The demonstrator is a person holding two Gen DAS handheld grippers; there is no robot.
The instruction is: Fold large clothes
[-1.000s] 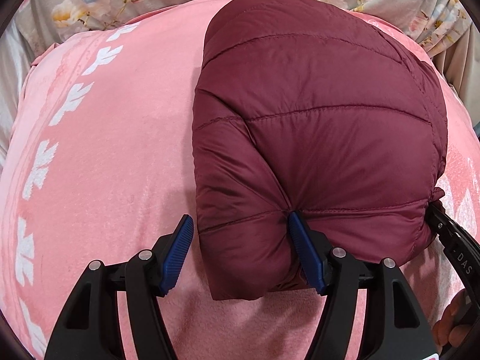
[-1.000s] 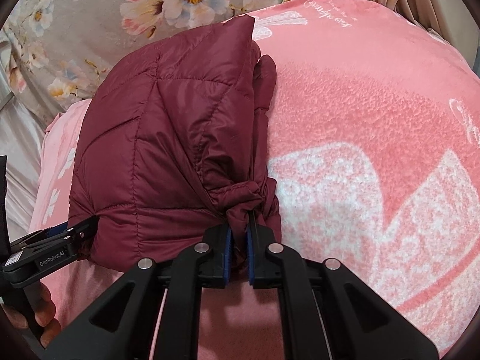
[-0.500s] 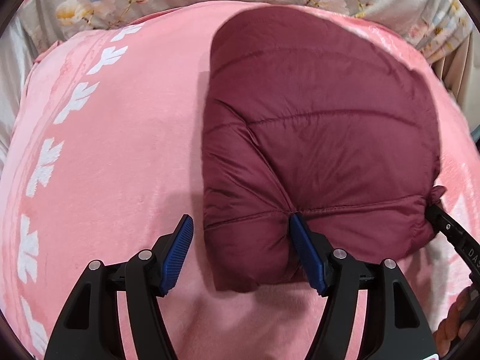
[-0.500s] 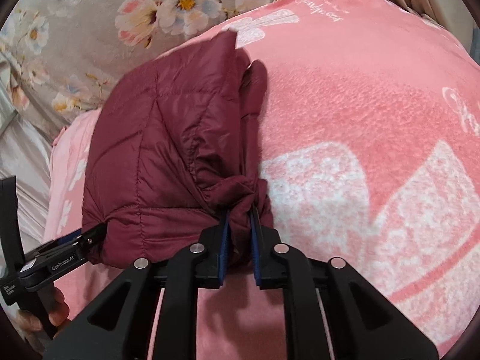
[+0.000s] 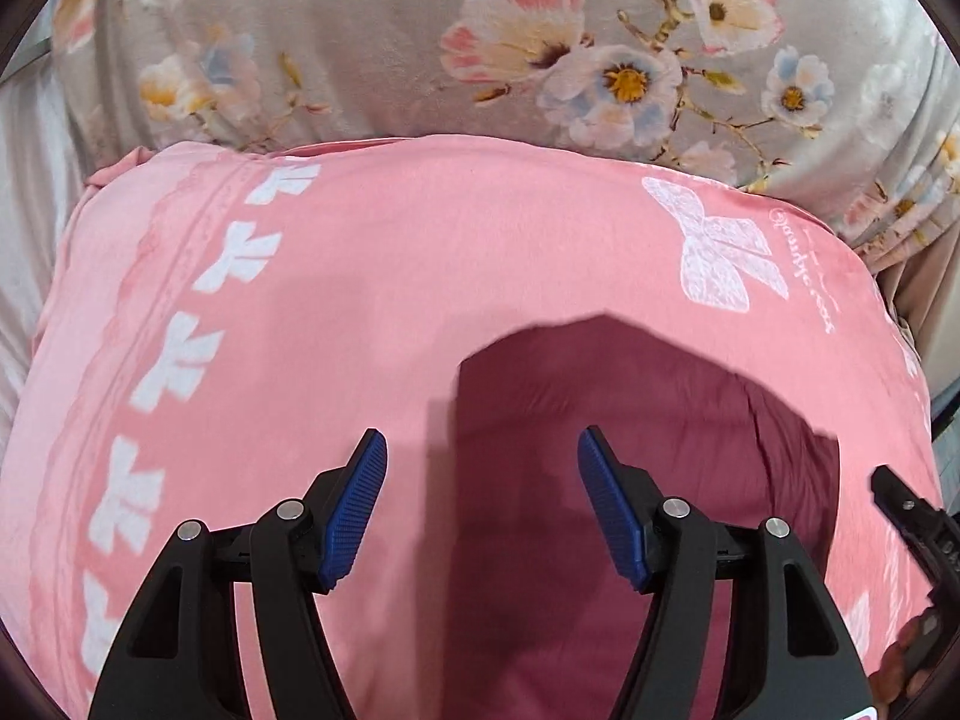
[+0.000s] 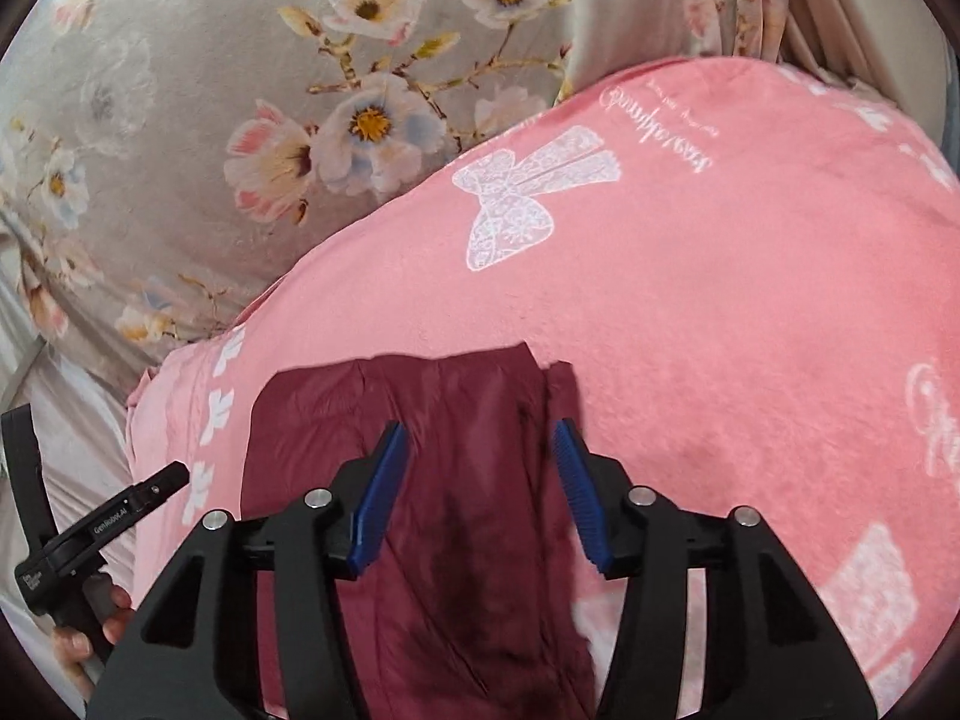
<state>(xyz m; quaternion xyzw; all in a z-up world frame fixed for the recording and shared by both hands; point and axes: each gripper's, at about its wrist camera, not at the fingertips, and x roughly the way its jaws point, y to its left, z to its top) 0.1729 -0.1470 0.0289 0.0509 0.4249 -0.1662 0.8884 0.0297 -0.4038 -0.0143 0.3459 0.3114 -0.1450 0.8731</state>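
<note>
Both grippers have let go of the jacket and drawn back since half a second ago. The pink blanket (image 5: 420, 276) covers the bed, a floral sheet (image 5: 360, 48) beyond it. The jacket (image 6: 468, 480) lies folded on the blanket. The left gripper (image 5: 483, 504) and right gripper (image 6: 480, 492) hang above it, jaws wide apart, holding nothing. The fold looks finished; next likely calls for smoothing. No containers show.
</note>
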